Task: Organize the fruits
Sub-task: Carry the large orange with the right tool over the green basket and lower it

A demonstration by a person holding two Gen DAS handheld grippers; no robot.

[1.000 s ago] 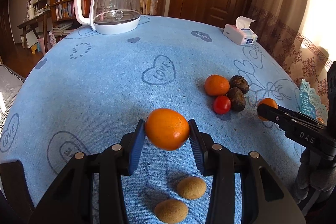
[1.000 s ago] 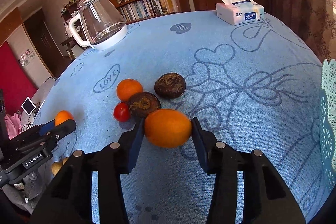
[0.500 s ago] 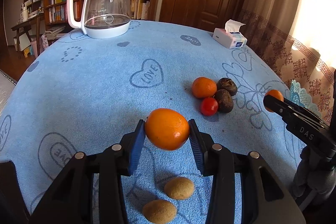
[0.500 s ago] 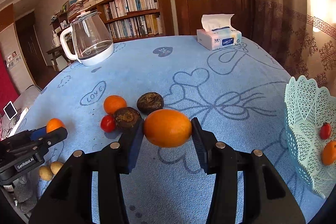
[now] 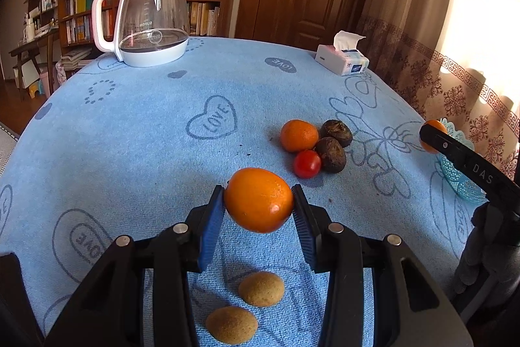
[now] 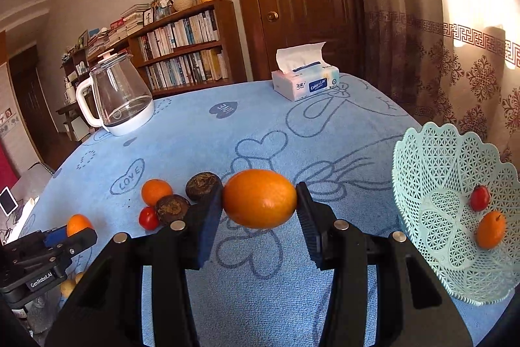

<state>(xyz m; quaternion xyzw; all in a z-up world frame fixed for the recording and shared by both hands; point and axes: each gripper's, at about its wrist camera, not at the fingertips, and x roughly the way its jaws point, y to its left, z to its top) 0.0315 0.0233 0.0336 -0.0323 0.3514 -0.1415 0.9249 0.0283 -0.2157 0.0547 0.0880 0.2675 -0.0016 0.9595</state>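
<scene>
Left wrist: the left gripper (image 5: 259, 207) clamps an orange (image 5: 258, 200) by its ends above the counter (image 5: 130, 135); a slip would likely drop it onto the two brown fruits (image 5: 261, 288) below. Open cloth lies ahead.

Right wrist: the right gripper (image 6: 259, 207) pinches another orange (image 6: 259, 199). The basket (image 6: 422, 184) stands right, near the counter's edge; its rim could catch the gripper.

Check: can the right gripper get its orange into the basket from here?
Probably yes. The right gripper holds its orange above the cloth, and the basket sits open-topped to its right, with nothing between them.
</scene>
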